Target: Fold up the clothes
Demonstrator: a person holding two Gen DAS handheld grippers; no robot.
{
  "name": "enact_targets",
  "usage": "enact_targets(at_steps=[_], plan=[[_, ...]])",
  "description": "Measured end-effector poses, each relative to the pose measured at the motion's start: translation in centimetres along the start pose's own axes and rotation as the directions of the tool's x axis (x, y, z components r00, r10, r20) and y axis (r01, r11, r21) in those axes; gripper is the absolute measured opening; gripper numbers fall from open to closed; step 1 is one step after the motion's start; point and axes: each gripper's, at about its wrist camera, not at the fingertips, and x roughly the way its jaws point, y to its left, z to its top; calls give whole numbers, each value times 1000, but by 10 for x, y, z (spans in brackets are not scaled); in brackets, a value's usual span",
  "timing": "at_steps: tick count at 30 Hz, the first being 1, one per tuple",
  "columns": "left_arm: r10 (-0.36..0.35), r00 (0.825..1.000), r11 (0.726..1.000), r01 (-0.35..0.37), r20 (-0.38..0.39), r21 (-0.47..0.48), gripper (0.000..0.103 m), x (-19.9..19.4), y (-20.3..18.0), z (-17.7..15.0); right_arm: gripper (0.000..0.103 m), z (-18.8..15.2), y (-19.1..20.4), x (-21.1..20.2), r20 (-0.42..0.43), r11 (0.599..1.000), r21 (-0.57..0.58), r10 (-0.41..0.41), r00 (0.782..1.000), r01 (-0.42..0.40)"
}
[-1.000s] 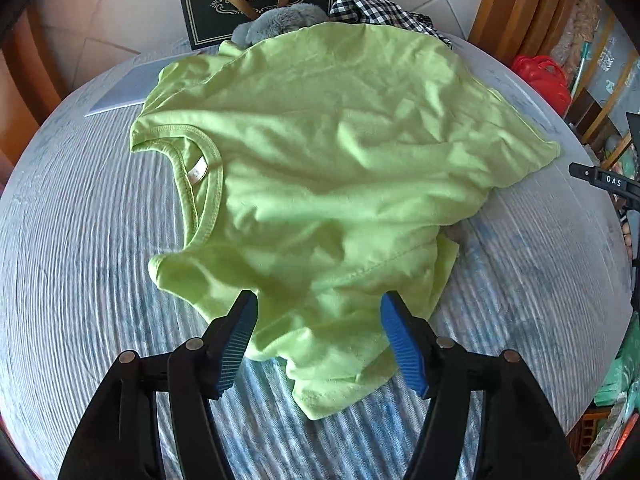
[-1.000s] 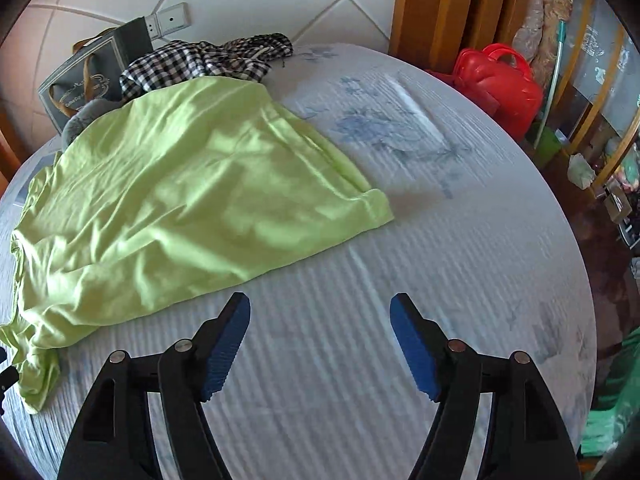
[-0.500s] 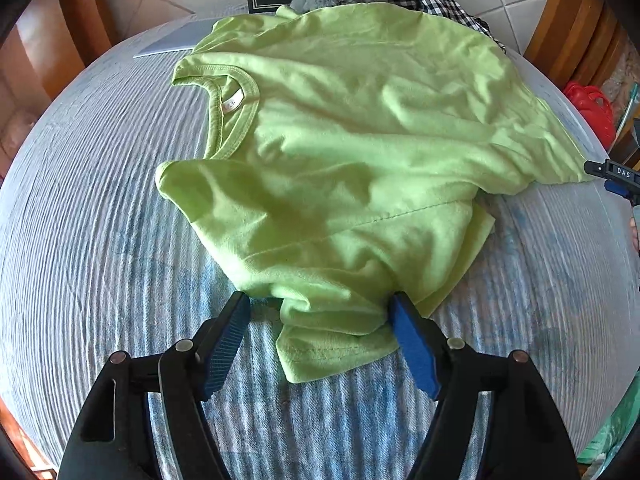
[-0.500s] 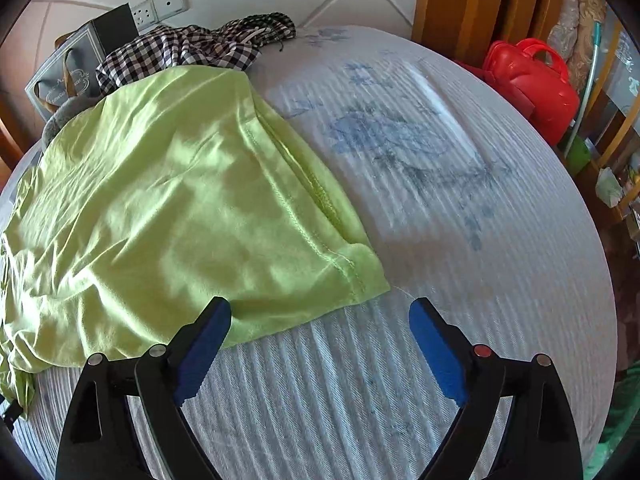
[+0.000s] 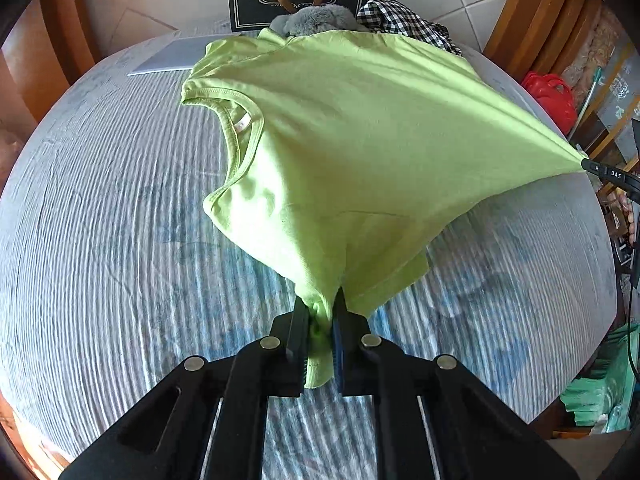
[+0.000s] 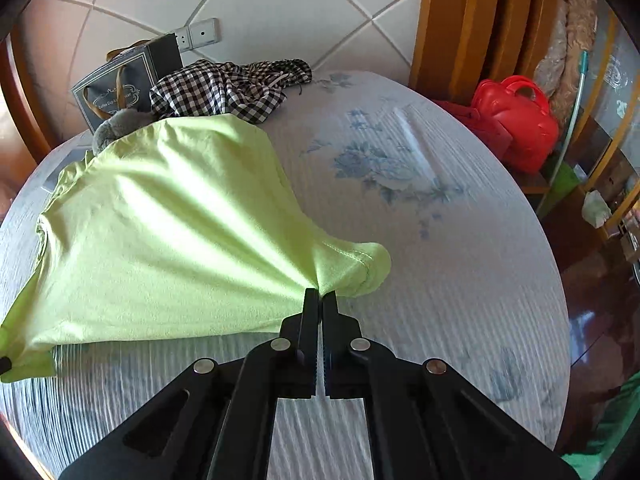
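Both grips: my left gripper [image 5: 320, 316] and right gripper [image 6: 320, 300] have fingers clenched on the shirt [image 5: 360, 140].
Why: stretching it taut from 6 and 3 o'clock to flatten it.

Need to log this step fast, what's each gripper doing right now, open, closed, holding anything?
Left gripper: closed, pinching a sleeve of the lime green T-shirt.
Right gripper: closed, pinching the T-shirt's hem corner.

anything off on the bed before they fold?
The green T-shirt isn't flat: its far edge is draped over a grey plush and a checked garment. Both grippers, left and right, pinch it taut.
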Motion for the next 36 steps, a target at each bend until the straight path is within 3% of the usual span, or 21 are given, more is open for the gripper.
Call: enact_targets(at_steps=[3, 6, 8, 9, 10, 11, 12, 13, 14, 20, 23, 24, 25, 26, 27, 29, 30, 31, 33, 36], plan=[[-26, 999, 999, 27, -47, 22, 8, 5, 2, -15, 1, -29, -11, -14, -54, 1000, 14, -12, 998, 13], [-15, 995, 999, 19, -97, 50, 8, 14, 4, -26, 1, -61, -18, 0, -176, 1000, 12, 21, 984, -20], [0, 994, 999, 5, -105, 51, 13, 18, 7, -27, 6, -74, -16, 4, -188, 1000, -12, 26, 982, -29], [10, 995, 999, -5, -102, 45, 17, 18, 9, -26, 19, -81, -16, 5, -193, 999, -21, 29, 981, -34], [12, 996, 999, -9, -88, 37, 33, 15, 12, -23, 49, -82, -20, 0, -174, 999, 0, 39, 984, -40], [21, 998, 999, -20, -57, 28, 56, 9, 14, -20, 65, -83, -25, -4, -156, 999, 22, 50, 987, -47], [34, 999, 999, -34, -21, 16, 67, 3, 17, -17, 76, -84, -30, -9, -140, 997, 48, 70, 988, -64], [40, 999, 999, -40, 3, 4, 78, -1, 19, -15, 75, -84, -36, -13, -124, 994, 72, 87, 988, -79], [47, 999, 999, -46, 26, -8, 78, -5, 21, -12, 75, -85, -38, -14, -121, 995, 71, 79, 990, -70], [26, 999, 1000, -26, -34, -13, 78, 10, 13, -25, 76, -88, -28, -6, -129, 998, -29, 58, 990, -62], [22, 998, 1000, -22, -67, -1, 77, 23, 7, -28, 86, -92, -17, 7, -142, 994, -103, 25, 990, -40], [22, 997, 1000, -22, -77, 2, 76, 28, 6, -27, 86, -93, -13, 11, -144, 991, -127, 14, 990, -32], [17, 996, 1000, -17, -91, 5, 61, 31, 4, -25, 86, -92, -9, 14, -140, 989, -145, 14, 990, -35], [6, 994, 1000, -6, -112, -1, 26, 34, 4, -23, 86, -91, -5, 18, -136, 986, -163, 15, 991, -37], [-6, 991, 1000, 5, -132, -8, 10, 36, 4, -21, 86, -89, -1, 22, -133, 983, -181, 15, 991, -39], [-13, 993, 1000, 11, -119, -17, 7, 30, 5, -16, 78, -87, 7, 30, -139, 975, -215, 23, 990, -53], [-22, 994, 1000, 20, -105, -20, 7, 24, 5, -13, 43, -86, 10, 34, -156, 972, -229, 11, 988, -47], [-32, 996, 999, 30, -86, -26, 7, 15, 6, -8, 20, -85, 13, 37, -171, 969, -243, -1, 985, -41], [-53, 998, 998, 51, -46, -38, 7, -3, 8, 2, 8, -77, 12, 29, -150, 972, -229, 12, 989, -47], [-86, 996, 995, 87, 13, -49, 7, -29, 11, 25, 8, -60, 6, 10, -118, 978, -189, 70, 991, -91]])
